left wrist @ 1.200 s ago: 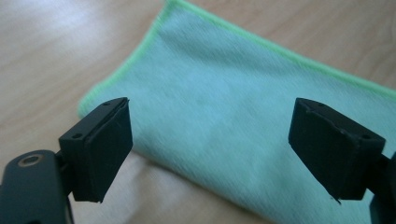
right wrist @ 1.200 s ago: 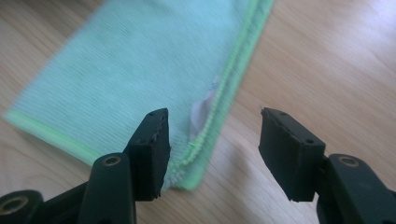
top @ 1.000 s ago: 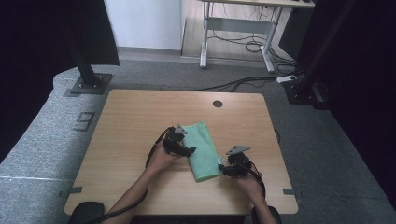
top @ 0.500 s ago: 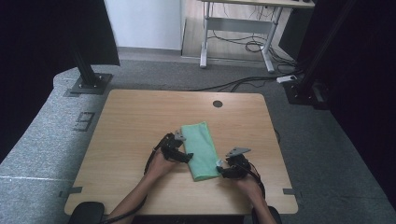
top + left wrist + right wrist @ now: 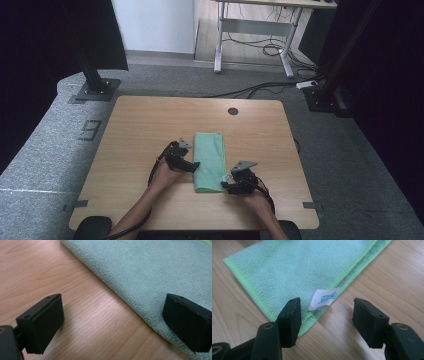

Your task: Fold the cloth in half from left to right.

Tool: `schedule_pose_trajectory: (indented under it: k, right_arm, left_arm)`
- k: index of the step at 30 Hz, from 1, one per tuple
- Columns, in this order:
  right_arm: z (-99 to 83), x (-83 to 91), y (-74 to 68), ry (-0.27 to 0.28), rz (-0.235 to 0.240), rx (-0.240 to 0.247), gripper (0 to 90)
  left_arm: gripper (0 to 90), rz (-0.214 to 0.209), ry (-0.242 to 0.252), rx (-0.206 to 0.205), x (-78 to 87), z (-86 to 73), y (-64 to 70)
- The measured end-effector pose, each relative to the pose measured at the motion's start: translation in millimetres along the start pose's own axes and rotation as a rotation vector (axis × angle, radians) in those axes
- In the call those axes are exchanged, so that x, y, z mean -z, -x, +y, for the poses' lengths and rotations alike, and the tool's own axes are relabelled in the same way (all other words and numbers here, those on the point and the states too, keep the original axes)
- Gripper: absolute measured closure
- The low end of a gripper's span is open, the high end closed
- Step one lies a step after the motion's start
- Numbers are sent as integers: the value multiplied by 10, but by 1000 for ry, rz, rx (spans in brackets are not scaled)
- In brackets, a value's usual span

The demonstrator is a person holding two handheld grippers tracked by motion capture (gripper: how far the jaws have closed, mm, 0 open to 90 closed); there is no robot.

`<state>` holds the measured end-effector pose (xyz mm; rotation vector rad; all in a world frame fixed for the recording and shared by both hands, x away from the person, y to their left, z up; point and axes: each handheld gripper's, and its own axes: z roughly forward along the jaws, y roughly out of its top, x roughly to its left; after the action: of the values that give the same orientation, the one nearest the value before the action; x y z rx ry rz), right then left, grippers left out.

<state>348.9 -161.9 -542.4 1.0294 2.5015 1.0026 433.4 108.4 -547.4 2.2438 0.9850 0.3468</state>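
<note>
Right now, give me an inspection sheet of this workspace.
Surface: wooden table, round cable hole near the far edge.
Job's things: folded green cloth lying flat; white label at its near right corner.
Clutter: nothing seen.
Grippers: left gripper open, straddling the cloth's left edge; right gripper open, at the label corner.
Cables: one trails from each gripper; more lie on the floor beyond the table.
Surroundings: grey carpet, black stands, a desk frame behind.

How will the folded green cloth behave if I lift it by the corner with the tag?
The cloth looks like soft microfibre, so it will probably droop and unfold. Its stacked layers may separate. It seems light, so the right hand-held gripper, jaws open, needs little force.
</note>
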Motion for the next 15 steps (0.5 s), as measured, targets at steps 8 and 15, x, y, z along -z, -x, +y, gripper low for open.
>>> schedule_pose_trajectory:
  k: [8,15]
  right_arm:
    - [117,-115,-117,3,9,31,372]
    - [198,-208,-153,10,19,27,352]
  left_arm:
    - [43,24,1,25,57,-60,-140]
    - [41,38,8,44,86,-97,-225]
